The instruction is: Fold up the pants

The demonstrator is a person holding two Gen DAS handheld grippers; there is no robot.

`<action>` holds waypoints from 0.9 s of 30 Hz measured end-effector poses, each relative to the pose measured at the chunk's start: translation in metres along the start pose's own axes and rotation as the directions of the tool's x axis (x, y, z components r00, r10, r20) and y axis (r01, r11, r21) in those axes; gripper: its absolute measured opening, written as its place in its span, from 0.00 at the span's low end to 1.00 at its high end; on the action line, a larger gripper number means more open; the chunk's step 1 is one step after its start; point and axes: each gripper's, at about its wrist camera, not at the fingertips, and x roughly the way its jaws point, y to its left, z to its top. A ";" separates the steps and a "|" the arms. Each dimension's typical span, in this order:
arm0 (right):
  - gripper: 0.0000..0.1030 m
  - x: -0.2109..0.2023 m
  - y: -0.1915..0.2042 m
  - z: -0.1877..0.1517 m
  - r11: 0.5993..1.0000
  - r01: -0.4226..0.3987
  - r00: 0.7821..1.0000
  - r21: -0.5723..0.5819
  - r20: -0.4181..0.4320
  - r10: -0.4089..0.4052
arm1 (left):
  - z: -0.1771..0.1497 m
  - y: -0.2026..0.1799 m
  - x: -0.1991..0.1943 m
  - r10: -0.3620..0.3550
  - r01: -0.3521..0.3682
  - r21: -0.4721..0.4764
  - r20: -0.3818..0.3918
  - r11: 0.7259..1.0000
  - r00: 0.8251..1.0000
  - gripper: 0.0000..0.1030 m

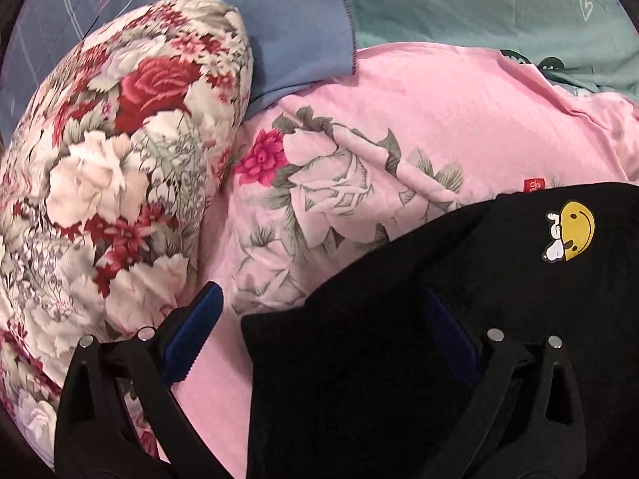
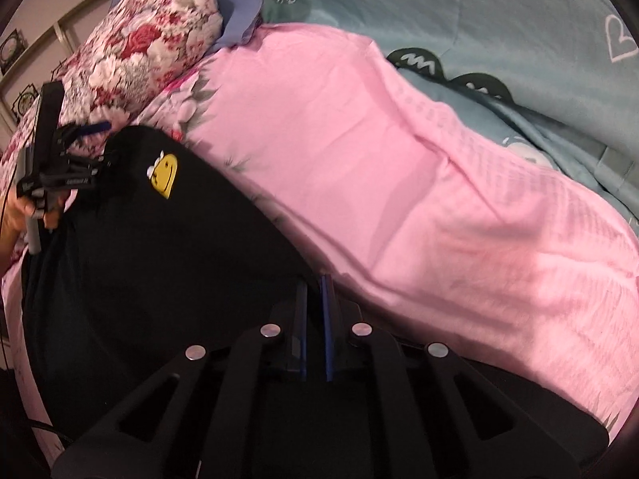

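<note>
Black pants (image 1: 399, 359) with a yellow smiley patch (image 1: 571, 235) lie on a pink floral sheet (image 1: 399, 119). My left gripper (image 1: 321, 295) is open wide, and a corner of the pants lies between its blue pads (image 1: 191, 331) without being pinched. In the right wrist view the pants (image 2: 159, 259) spread to the left, with the left gripper (image 2: 106, 143) at their far corner. My right gripper (image 2: 315, 279) has its blue pads nearly together at the pants' edge beside the pink sheet (image 2: 399, 159), shut on the dark fabric.
A red and white floral pillow (image 1: 120, 159) lies to the left, close to my left finger. A blue cloth (image 1: 287, 20) and a teal cartoon blanket (image 1: 499, 12) lie behind. A person's hand (image 2: 16, 215) holds the left gripper.
</note>
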 end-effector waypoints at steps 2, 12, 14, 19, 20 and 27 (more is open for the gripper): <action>0.06 0.001 0.003 -0.003 1.000 -0.002 1.000 -0.015 -0.004 0.002 | 0.002 -0.003 0.001 0.012 -0.012 0.022 0.009 1.000 1.000 0.97; 0.06 -0.005 0.005 -0.009 1.000 0.007 1.000 -0.025 0.017 -0.006 | 0.009 -0.005 0.021 -0.022 0.022 0.009 -0.054 1.000 0.998 0.98; 0.06 -0.004 0.005 -0.009 1.000 0.014 1.000 -0.023 0.014 -0.014 | 0.009 -0.002 0.023 -0.041 0.040 -0.020 -0.063 0.999 0.997 0.97; 0.09 -0.004 0.006 -0.005 0.998 0.058 0.998 -0.023 0.015 -0.057 | 0.007 -0.013 0.012 -0.174 0.177 0.060 -0.053 0.982 0.983 0.40; 0.17 -0.004 0.006 -0.004 0.997 0.066 0.998 -0.027 0.015 -0.066 | 0.008 -0.014 0.012 -0.182 0.186 0.061 -0.059 0.981 0.981 0.33; 0.59 -0.016 -0.002 0.001 0.977 0.212 0.975 -0.037 0.080 -0.208 | 0.010 -0.012 0.006 -0.244 0.246 0.025 -0.069 0.969 0.967 0.09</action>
